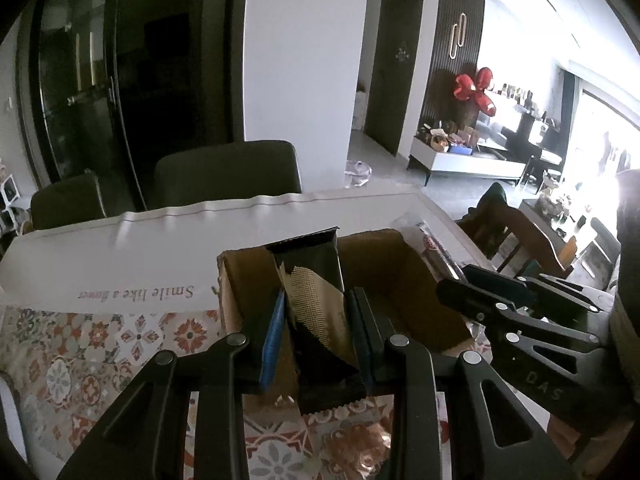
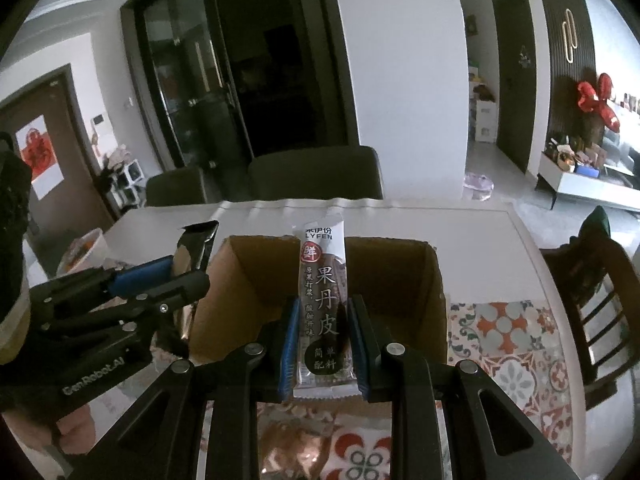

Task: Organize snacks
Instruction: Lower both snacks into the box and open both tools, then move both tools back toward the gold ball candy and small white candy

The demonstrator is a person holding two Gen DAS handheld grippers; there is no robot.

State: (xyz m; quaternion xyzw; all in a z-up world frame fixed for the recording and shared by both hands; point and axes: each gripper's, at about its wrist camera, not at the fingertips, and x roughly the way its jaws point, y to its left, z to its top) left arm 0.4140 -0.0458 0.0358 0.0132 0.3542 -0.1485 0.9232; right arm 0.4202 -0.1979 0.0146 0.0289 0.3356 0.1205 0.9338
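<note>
Left gripper (image 1: pixel 316 332) is clamped on a black snack packet (image 1: pixel 316 304) w/ a tan woven patch on its front; the packet stands nearly upright between the blue-lined pads, its crimped bottom edge hanging below the jaws, top edge poking up over the cardboard box (image 1: pixel 400 280). Right gripper (image 2: pixel 323 338) is clamped on a clear-and-white snack stick (image 2: pixel 323 304) w/ Chinese print and "LYFEN" at the top, also upright, held at the lower half.

Both packets sit above the open box, which stands on a table (image 2: pixel 500 224) w/ a patterned floral cloth (image 2: pixel 512 340) on the near part.

Left wrist view only: a white strip across the table w/ upside-down text "Smile like a flower" (image 1: pixel 136 294), and more wrapped snacks (image 1: pixel 436 248) lying on the table just right of the box. It also catches the right gripper from the side, at the box's right edge, but not what it holds.

Right wrist view only: box interior looks empty as far as visible, a bowl-like dish (image 2: pixel 82 252) at the far left of the table, and a door w/ a red paper decoration (image 2: pixel 38 156). It shows the left gripper from the side w/ the black packet's top sticking up, left of the box.

Both views: dark chairs (image 2: pixel 316 174) behind the table.
</note>
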